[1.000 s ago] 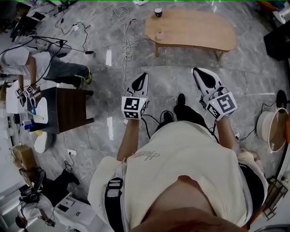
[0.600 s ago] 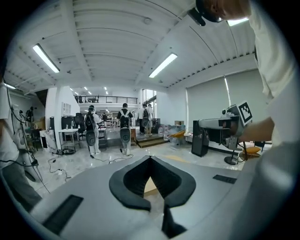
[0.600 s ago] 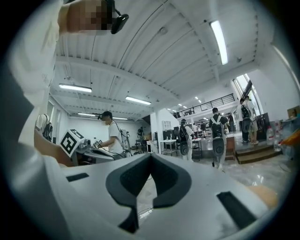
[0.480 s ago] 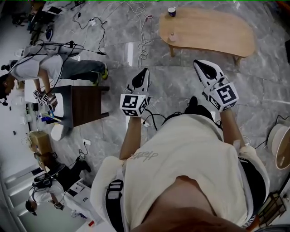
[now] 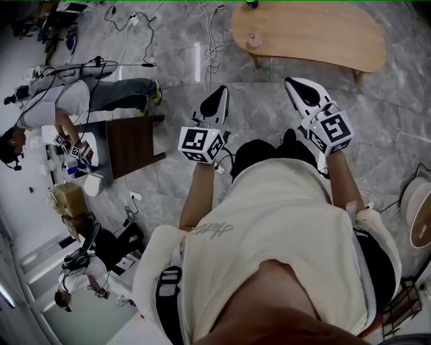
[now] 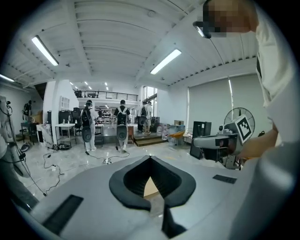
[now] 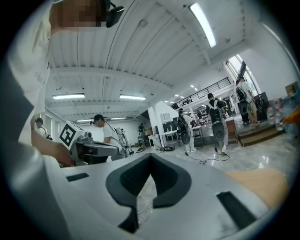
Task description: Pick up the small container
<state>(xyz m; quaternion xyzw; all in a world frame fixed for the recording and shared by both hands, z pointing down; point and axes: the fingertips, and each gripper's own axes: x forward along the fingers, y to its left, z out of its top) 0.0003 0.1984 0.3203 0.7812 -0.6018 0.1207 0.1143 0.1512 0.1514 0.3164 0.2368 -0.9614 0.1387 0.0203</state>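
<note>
A small pinkish container (image 5: 254, 40) stands near the left end of the light wooden table (image 5: 323, 37) at the top of the head view. A dark cup (image 5: 250, 3) sits at the table's far edge, cut off by the frame. My left gripper (image 5: 221, 91) is held over the floor short of the table, its jaws shut and empty. My right gripper (image 5: 295, 83) hangs beside it, nearer the table's front edge, jaws also shut on nothing. In the left gripper view the gripper (image 6: 150, 158) shows a strip of the table behind its jaws. In the right gripper view the gripper (image 7: 151, 155) points over the floor.
Cables (image 5: 209, 27) trail across the grey marble floor left of the table. A dark side table (image 5: 131, 145) with a person leaning by it stands at the left. A round fan (image 5: 421, 212) lies at the right edge. More people stand far off (image 6: 122, 124).
The wooden table has come nearer and looks larger, and the cup has slid to the top edge. Both grippers travelled forward with the person, jaws unchanged.
</note>
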